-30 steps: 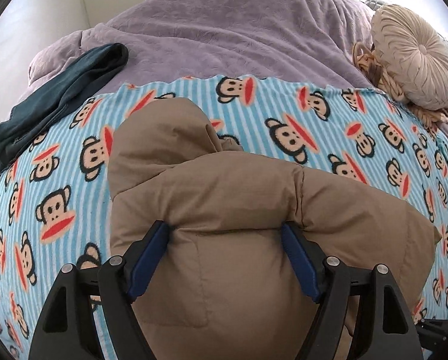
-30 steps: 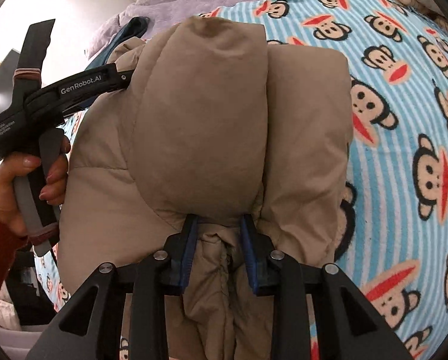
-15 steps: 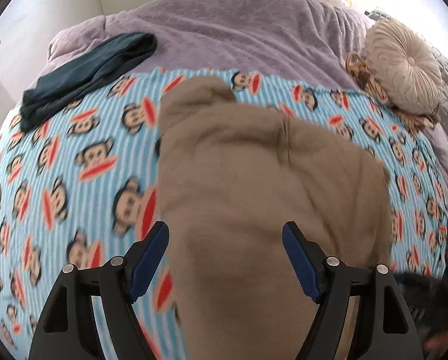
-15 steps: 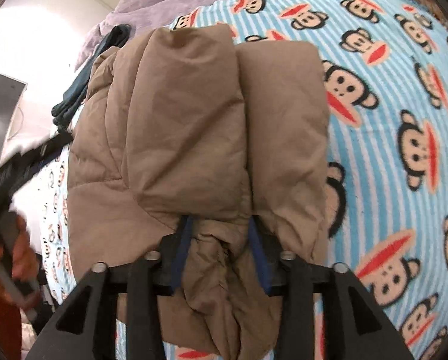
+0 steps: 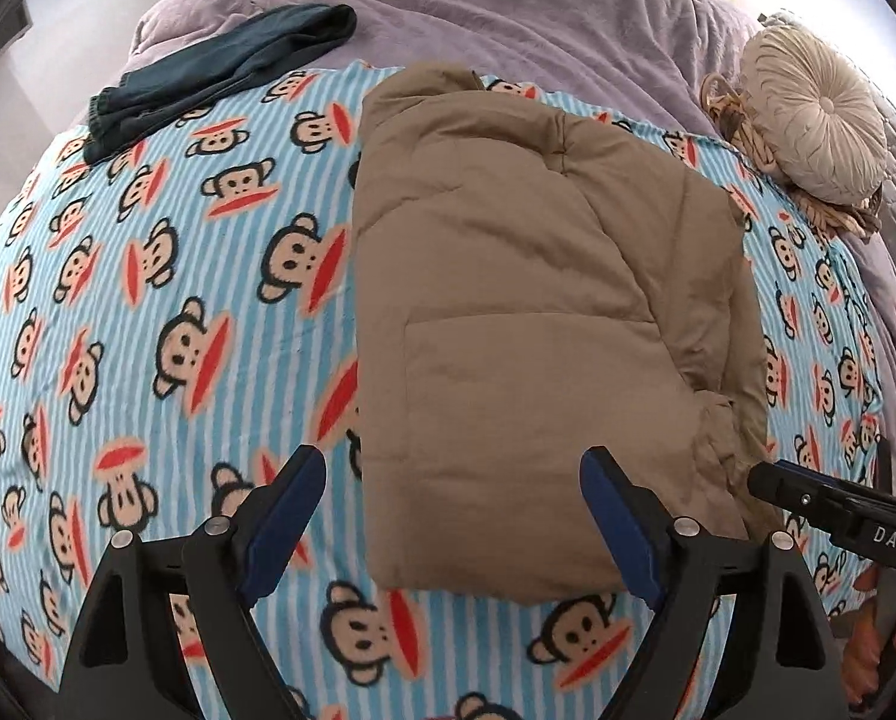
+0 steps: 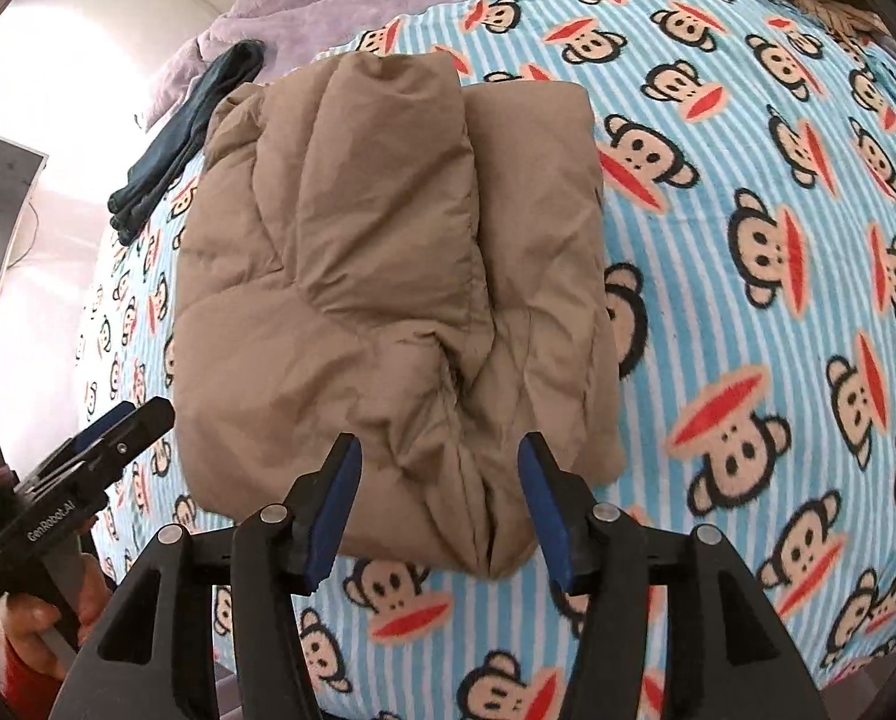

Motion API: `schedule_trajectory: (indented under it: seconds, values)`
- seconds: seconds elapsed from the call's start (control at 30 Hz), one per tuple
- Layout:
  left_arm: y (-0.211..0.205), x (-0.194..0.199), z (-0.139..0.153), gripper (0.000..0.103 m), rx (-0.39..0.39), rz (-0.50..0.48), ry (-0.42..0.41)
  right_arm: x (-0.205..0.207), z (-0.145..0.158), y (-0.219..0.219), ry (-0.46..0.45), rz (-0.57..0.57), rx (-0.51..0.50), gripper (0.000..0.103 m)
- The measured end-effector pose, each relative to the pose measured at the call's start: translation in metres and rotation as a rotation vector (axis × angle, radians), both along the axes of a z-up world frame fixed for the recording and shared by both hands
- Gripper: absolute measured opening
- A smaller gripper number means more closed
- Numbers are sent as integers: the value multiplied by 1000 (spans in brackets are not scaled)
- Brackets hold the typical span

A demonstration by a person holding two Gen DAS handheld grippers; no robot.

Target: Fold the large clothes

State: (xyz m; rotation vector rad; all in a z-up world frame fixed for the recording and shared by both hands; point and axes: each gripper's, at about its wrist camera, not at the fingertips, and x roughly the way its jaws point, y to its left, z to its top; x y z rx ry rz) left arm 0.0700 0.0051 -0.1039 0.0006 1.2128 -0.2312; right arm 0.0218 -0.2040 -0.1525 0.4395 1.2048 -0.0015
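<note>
Jaws apart both sides; folded jacket (image 5: 526, 324) ahead.

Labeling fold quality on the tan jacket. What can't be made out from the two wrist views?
- Jacket: sleeves, zipper and inner layers are tucked under its own folds in both views.
- Blanket under the jacket: covered.
- Right gripper: whether its open fingers still touch the bunched near edge is unclear.
- Dark garment: too bunched to identify.
- Round cushion: cut off in the right view.
</note>
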Motion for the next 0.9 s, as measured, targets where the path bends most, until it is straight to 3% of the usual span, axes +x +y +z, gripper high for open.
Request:
schedule_trajectory:
  seconds: [0.03, 0.37, 0.5, 0.6, 0.9]
  values:
    - [1, -2, 2, 103, -6, 7, 1, -3, 3, 0, 0, -3, 2, 59]
    - [5, -13, 21, 103, 5, 47, -17, -17, 22, -1, -13, -38, -31, 68]
    - [5, -16, 27, 103, 26, 40, -21, -23, 34, 1, -40, -49, -65, 83]
    - [3, -20, 33, 103, 64, 36, -46, -26, 46, 3, -62, -59, -119, 87]
    - [5, -36, 54, 103, 82, 53, -106, -36, 74, 16, -131, -75, -237, 87]
